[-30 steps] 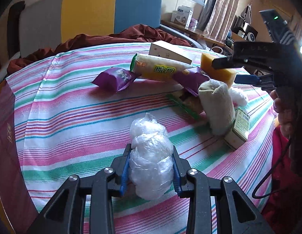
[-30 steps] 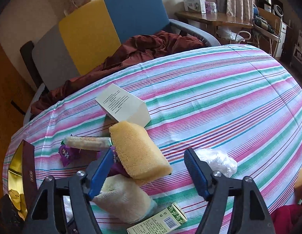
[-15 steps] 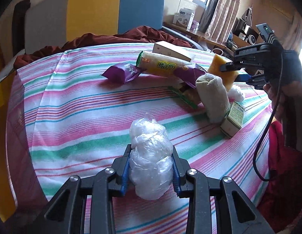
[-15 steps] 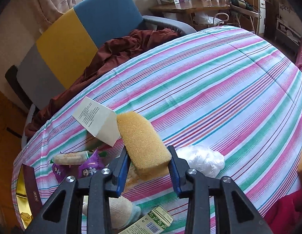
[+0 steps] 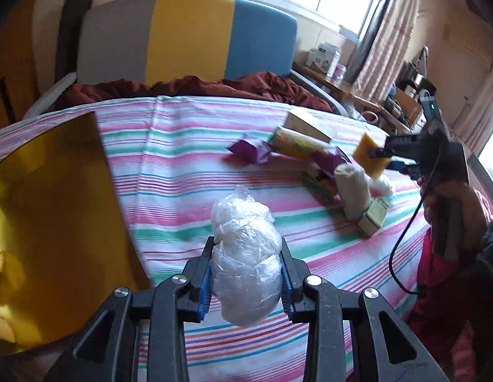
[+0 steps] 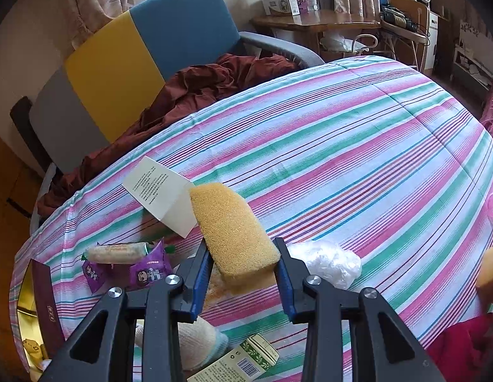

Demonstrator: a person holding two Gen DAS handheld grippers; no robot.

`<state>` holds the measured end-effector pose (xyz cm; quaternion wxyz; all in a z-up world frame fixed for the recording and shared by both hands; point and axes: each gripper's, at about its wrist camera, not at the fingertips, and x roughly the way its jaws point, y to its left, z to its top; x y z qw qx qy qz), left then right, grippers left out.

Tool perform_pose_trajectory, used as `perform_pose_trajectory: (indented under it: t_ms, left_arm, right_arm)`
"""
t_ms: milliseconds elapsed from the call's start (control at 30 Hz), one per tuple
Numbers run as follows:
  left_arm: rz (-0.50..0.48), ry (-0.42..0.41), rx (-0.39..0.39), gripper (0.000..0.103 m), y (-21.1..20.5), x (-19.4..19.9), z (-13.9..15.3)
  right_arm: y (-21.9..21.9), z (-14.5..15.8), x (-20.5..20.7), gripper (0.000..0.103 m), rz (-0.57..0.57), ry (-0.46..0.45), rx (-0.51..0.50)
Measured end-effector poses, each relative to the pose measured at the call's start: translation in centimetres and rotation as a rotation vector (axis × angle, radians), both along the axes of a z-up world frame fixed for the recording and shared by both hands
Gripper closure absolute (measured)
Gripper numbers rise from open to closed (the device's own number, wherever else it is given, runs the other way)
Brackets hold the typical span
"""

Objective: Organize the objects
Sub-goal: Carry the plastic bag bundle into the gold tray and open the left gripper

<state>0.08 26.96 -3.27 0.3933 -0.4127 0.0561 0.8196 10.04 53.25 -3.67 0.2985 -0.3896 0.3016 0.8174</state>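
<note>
Two wrist fisheyes, shared striped bedspread (image 5: 189,172)

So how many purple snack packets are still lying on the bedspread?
2: one purple packet under the left end of the long wrapped snack, another purple packet just right of it. More may hide beneath the pile.

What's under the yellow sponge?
The sponge is held up by the right gripper. Below it lies striped cloth with an orange-speckled patch; the sponge hides the rest.

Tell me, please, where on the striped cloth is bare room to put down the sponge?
Bare striped cloth spreads beyond the yellow sponge and right of the white box, toward the far edge. It is crowded to the left and below: purple snack packets, rolled towel, green carton. A plastic bag lies at the right.
</note>
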Motion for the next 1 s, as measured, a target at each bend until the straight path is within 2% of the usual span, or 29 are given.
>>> perform_pose_trajectory:
  t_ms: [200,467,633,733,1000]
  left_arm:
    - [0.12,0.06,-0.014,0.068,-5.4,-2.9,2.0]
    - [0.346,0.097,-0.083,0.068,-14.0,-11.8,4.0]
    - [0.477,0.06,-0.128,0.068,-18.2,-17.7,2.3]
    - [0.515,0.019,-0.154,0.068,-19.8,-20.1,0.7]
    - [0.525,-0.016,-0.236,0.066,-20.2,-22.0,-2.1]
  right_arm:
    - [-0.7,0.4,-0.1,0.066,0.022,-0.009,0.041]
    - [-1.5,0.8,-0.4,0.066,0.05,-0.016,0.084]
    - [-1.8,0.8,-0.8,0.066,0.062,-0.028,0.106]
    - [-1.9,0.7,-0.9,0.066,0.063,-0.036,0.107]
    - [-2.0,0.4,-1.4,0.066,0.073,-0.061,0.116]
